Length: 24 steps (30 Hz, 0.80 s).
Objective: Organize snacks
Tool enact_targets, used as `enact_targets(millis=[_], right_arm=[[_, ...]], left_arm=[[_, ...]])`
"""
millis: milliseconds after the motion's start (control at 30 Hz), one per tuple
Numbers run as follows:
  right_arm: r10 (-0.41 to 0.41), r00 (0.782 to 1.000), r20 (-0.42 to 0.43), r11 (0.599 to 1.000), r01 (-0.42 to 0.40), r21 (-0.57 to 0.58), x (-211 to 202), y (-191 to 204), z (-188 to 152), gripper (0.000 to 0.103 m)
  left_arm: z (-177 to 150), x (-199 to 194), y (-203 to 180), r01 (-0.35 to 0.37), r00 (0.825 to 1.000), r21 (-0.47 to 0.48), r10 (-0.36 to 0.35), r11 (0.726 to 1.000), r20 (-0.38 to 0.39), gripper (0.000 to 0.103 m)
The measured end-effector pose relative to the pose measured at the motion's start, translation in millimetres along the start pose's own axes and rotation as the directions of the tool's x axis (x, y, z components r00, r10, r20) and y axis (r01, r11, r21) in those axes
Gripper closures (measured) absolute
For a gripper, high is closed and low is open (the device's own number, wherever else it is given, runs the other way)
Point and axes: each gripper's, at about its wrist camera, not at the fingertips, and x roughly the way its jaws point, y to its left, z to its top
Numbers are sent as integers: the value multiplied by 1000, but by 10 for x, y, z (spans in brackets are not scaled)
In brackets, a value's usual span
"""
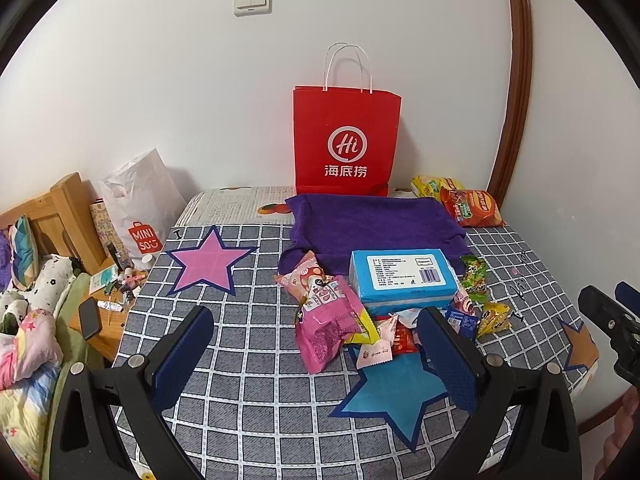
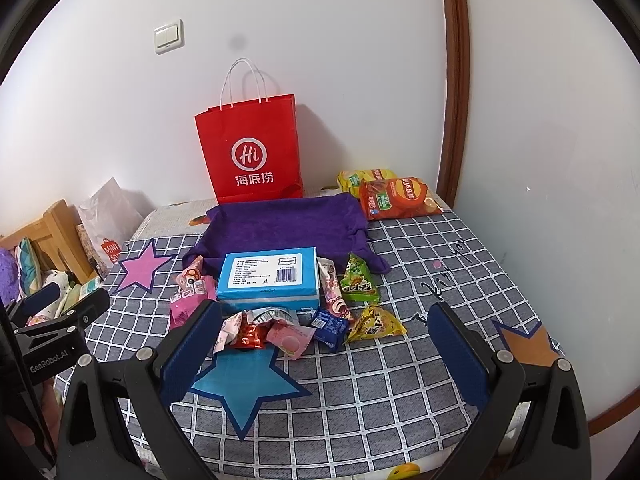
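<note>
A heap of snacks lies mid-table: a blue box [image 1: 402, 280] [image 2: 270, 276], pink packets [image 1: 326, 316] [image 2: 188, 294], small wrapped sweets [image 1: 394, 334] [image 2: 260, 330], a green pouch [image 2: 358, 284] and a yellow pouch [image 2: 376, 324]. Two chip bags [image 1: 472, 206] [image 2: 394, 198] rest at the far right corner. A purple cloth [image 1: 372, 228] [image 2: 280, 226] lies behind the heap, and a red paper bag [image 1: 346, 140] [image 2: 250, 152] stands against the wall. My left gripper [image 1: 320, 348] is open, just short of the heap. My right gripper [image 2: 324, 344] is open too, nothing between its fingers.
The table wears a grey checked cloth [image 1: 248, 360] with pink [image 1: 206, 264], blue [image 2: 244, 380] and orange [image 2: 528, 344] star patches. A white Miniso bag [image 1: 140, 204], a wooden bedside stand with a phone [image 1: 89, 318] and bedding sit left. A brown door frame [image 2: 454, 80] rises at right.
</note>
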Motion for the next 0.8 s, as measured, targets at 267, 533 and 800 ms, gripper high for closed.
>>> enact_targets(millis=[267,533,800], right_arm=[[16,1000,-5,1000,-15,12,122,-45,86,2],[8,1000,-20,1000,-7,23,412,-202,84,2],[-1,992,-127,998,8,54,1049,-511,-153,12]], left_arm=[[97,136,-8,11,1000,4,-11,1000,-11,1],[110,448,18,12,999,17,-11,1000,-53,1],[-24,904,86,11,994,-14,-12,1000,-105,2]])
